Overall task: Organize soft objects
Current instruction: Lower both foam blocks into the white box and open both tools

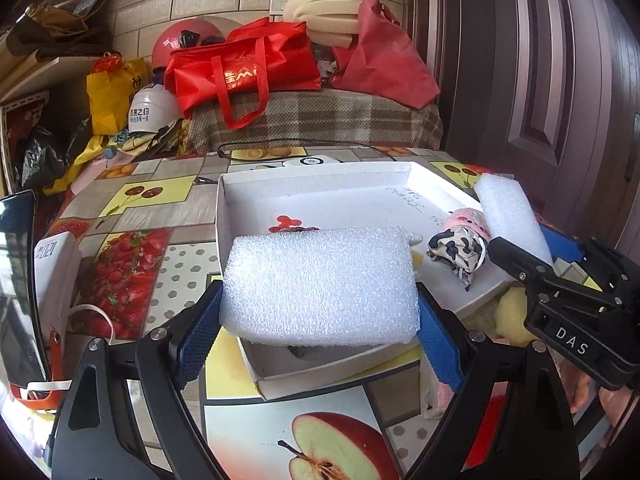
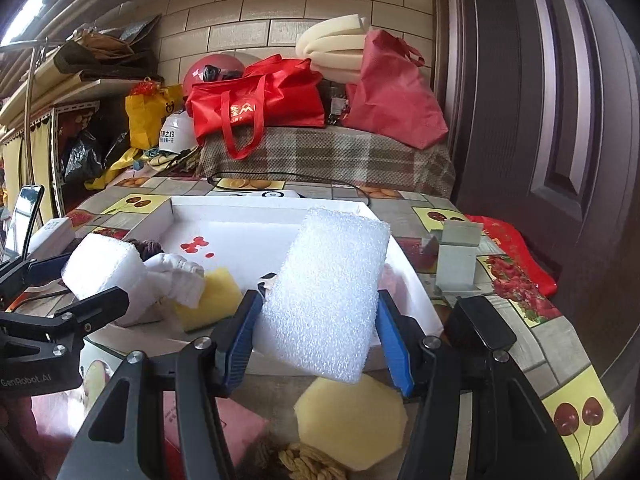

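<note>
Foam pads, two of them, each clamped in a gripper over the white box (image 1: 316, 184). Box fills the table centre, open at 12 o'clock from both hands. Left gripper (image 1: 320, 320) holds its foam block (image 1: 320, 284) wide-set, long axis crosswise, 9 to 3. Right gripper (image 2: 320, 320) pinches its foam slab (image 2: 328, 292) narrower, long axis running toward 1 o'clock. Both hang at the near rim; neither looks nearer. Yellow sponge (image 2: 210, 294) and cow-print cloth (image 1: 460, 252) already lie inside.
</note>
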Available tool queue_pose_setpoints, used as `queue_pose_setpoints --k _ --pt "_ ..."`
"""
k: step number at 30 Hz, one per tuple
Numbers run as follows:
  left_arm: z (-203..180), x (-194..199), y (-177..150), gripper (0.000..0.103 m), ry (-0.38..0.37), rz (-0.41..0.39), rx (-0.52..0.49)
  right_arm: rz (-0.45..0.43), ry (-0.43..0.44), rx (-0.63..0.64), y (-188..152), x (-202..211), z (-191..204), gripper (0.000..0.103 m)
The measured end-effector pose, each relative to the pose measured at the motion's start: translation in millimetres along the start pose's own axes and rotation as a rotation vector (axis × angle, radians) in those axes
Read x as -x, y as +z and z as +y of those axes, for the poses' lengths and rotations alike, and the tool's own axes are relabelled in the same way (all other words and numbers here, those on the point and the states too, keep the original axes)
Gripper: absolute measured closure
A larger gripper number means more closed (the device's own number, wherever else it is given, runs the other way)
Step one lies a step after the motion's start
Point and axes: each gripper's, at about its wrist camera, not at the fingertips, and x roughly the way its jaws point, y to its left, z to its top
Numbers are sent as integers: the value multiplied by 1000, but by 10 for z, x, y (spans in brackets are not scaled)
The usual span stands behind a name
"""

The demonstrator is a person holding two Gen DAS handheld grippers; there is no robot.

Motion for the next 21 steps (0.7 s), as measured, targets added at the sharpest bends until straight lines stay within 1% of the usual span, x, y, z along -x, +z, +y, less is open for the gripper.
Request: queue_pose_setpoints --k 5,7,11,17,21 --pt "48 -115 77 13 -5 1 22 42 37 5 71 -201 82 46" --pt "48 -157 106 13 -2 -1 22 72 52 5 93 -298 98 46" --pt "89 -251 166 13 0 -2 41 99 58 3 116 -402 127 46" --pt "218 -391 245 13 -1 5 96 136 37 9 174 -583 158 46" --pt "283 -454 290 13 32 -5 121 154 -3 -10 212 -683 126 46"
